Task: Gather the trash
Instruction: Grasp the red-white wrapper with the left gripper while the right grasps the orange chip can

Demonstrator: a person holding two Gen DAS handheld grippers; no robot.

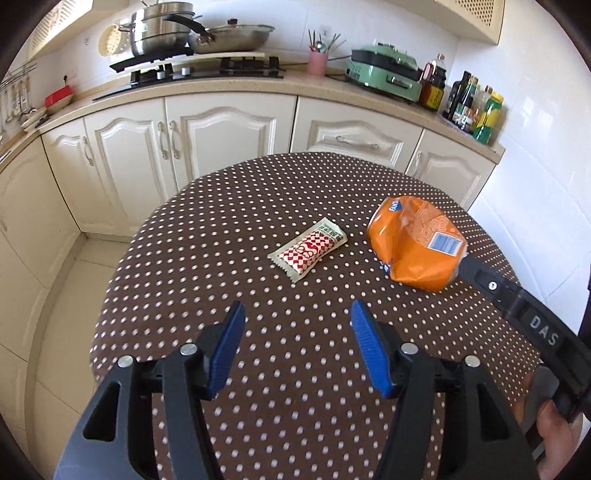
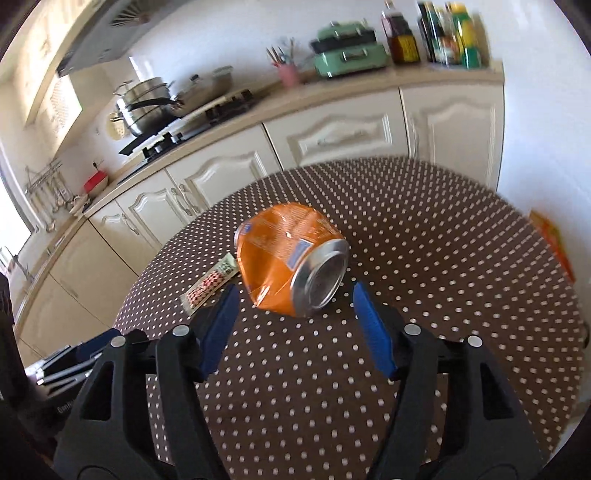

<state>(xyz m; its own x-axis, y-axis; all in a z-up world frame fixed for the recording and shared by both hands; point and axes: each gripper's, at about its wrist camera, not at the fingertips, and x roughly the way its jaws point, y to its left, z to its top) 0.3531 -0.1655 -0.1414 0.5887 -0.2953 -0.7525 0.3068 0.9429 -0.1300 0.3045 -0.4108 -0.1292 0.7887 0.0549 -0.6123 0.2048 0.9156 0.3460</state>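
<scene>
Nothing is collected yet. Crushed orange can [image 2: 291, 264] at 12 o'clock is approached by right gripper [image 2: 293, 301], jaws wide, empty. Snack wrapper [image 1: 309, 250] is left at 12 o'clock of left gripper [image 1: 297, 317], jaws wide, empty.

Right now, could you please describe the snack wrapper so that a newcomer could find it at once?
Look at the round table with the brown dotted cloth. Two pieces of trash lie near its middle, and the snack wrapper is the flat one beside the crushed orange can. Only the wrapper has a red-and-white checked print with pale green ends.

A home kitchen: gas stove [image 1: 207, 70], stacked pots [image 1: 162, 29], cream cabinets [image 1: 221, 129]
</scene>
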